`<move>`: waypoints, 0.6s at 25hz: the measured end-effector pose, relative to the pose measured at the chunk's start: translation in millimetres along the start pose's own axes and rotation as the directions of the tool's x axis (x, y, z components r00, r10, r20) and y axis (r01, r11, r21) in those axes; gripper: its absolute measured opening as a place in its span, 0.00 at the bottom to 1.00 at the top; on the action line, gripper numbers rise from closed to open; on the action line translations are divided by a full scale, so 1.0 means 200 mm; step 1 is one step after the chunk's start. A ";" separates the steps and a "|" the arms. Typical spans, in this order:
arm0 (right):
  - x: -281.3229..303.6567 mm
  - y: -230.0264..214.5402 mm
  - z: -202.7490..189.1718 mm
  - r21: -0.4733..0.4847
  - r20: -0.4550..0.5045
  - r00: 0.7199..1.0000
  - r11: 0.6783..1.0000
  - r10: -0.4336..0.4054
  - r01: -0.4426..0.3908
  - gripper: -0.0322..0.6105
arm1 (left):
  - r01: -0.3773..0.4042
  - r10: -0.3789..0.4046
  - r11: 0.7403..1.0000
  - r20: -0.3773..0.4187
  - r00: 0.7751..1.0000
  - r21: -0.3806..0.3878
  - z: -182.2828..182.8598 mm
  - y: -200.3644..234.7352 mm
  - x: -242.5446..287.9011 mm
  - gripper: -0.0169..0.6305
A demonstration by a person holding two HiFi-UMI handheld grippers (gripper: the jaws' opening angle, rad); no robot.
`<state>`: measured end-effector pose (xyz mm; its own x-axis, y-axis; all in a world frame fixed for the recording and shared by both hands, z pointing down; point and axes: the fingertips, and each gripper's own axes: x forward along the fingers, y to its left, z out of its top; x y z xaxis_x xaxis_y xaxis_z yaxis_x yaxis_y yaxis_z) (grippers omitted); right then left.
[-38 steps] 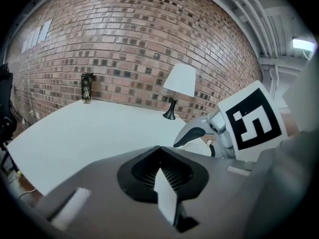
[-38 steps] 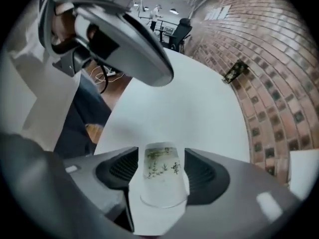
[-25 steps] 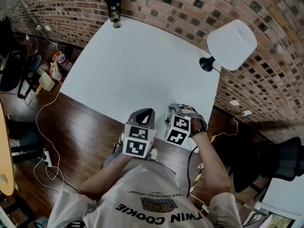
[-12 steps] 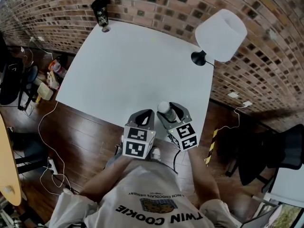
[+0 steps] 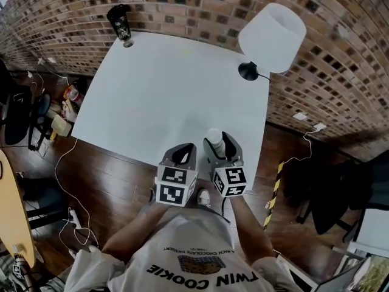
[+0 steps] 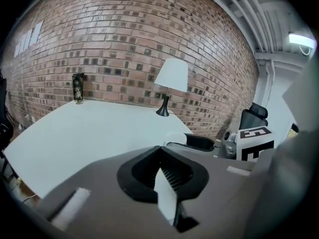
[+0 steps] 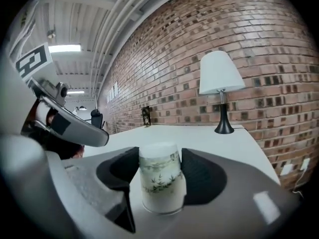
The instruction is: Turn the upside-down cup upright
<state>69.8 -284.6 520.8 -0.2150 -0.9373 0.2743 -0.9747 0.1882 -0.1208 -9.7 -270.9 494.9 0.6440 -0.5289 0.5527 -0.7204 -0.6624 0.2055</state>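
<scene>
The cup (image 7: 160, 183) is white with a green leaf pattern and stands with its narrower, closed end up and its wider rim down, so it is upside down. It sits between the jaws of the right gripper (image 5: 216, 141). The jaws are closed in on it, one dark pad against each side of its wall at about mid-height. In the head view the cup is over the near edge of the white desk (image 5: 164, 90). No view shows whether its rim rests on the desk or hangs just above it.

Just left of the cup is the left gripper (image 5: 184, 152). Its jaws are brought together with only a thin pale sliver showing between the pads, and they hold nothing. Both grippers point away from the person, whose white printed shirt (image 5: 188, 248) fills the frame below the cup.

Beyond the cup the desk top runs bare to a brick wall (image 5: 200, 5). Well apart from the cup, at the far right of the desk, stands a lamp (image 5: 271, 30) with a white shade and a black base. Farther still from the cup, at the far left corner, is a dark tumbler (image 5: 119, 22). Left of the cup and off the desk, cables (image 5: 61, 163) trail over the dark wooden floor (image 5: 115, 175). A black chair (image 5: 340, 193) stands to the cup's right.
</scene>
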 end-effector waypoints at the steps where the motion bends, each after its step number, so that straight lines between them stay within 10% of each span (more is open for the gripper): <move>1: -0.01 -0.01 -0.01 0.008 0.001 1.000 1.000 -0.004 0.004 0.46 | -0.001 0.001 1.000 -0.001 1.000 0.000 0.00 -0.01 0.00 0.03; 15: -0.13 -0.04 0.03 0.041 -0.037 0.990 0.990 0.136 -0.135 0.47 | -0.097 0.099 0.994 0.057 0.993 -0.042 0.01 -0.15 0.05 0.03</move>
<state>83.7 -264.2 509.3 -0.3481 -0.8914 0.2901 -0.9334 0.3009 -0.1955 19.5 -256.8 493.0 0.5830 -0.6212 0.5237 -0.7895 -0.5852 0.1849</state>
